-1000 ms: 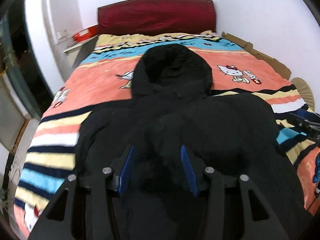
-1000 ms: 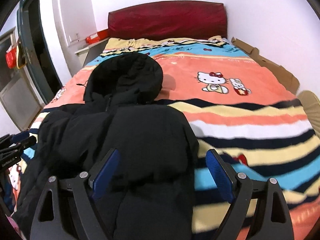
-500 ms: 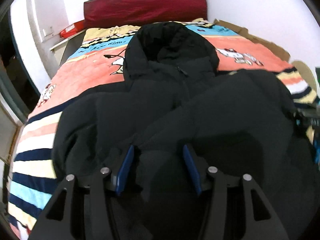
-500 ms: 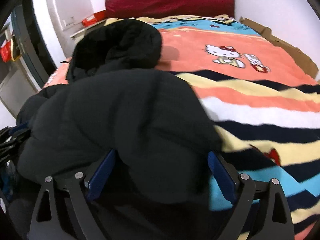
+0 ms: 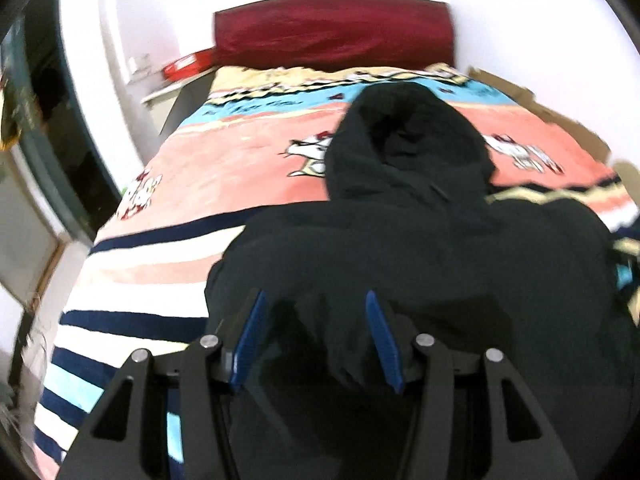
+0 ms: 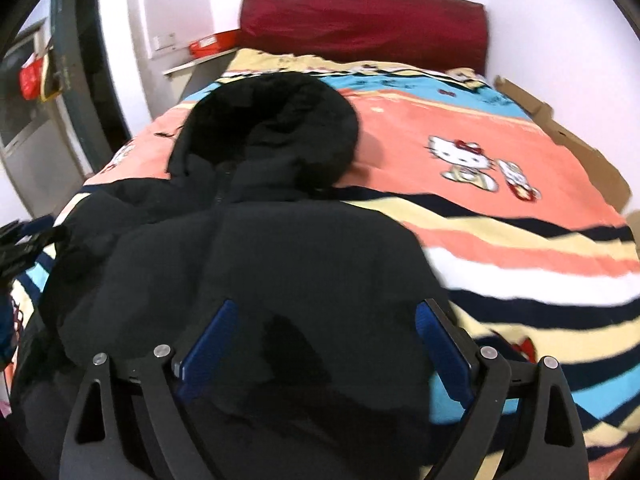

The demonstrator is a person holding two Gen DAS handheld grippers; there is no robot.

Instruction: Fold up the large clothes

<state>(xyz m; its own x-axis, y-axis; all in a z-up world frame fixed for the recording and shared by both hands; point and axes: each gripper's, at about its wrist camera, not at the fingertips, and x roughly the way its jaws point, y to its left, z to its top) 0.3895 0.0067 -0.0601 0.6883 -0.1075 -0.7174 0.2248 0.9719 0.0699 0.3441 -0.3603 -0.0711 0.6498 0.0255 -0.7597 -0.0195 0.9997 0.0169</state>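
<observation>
A black puffy hooded jacket (image 5: 420, 248) lies on the striped cartoon bedspread (image 5: 240, 160), with its hood (image 5: 404, 136) toward the headboard. My left gripper (image 5: 316, 296) sits low over the jacket's near left part. Its blue pads stand apart with dark fabric bulging between them, and no clear squeeze shows. In the right wrist view the jacket (image 6: 260, 260) fills the lower left. My right gripper (image 6: 328, 304) is spread wide over the jacket's right edge, with fabric between its pads and the right finger at the border with the bedspread (image 6: 520, 240). The left gripper (image 6: 24, 240) shows at the left edge of that view.
A dark red headboard (image 5: 332, 28) stands against the white wall. Flattened cardboard (image 6: 560, 136) runs along the bed's right side. A small shelf holding a red box (image 5: 184, 68) sits at the bed's far left corner, beside a dark doorway (image 5: 48, 120).
Both cameras pushed in toward the hood, then drew back. The left view has shifted left, so more striped bedspread shows. The jacket bulge at the right gripper has sunk lower.
</observation>
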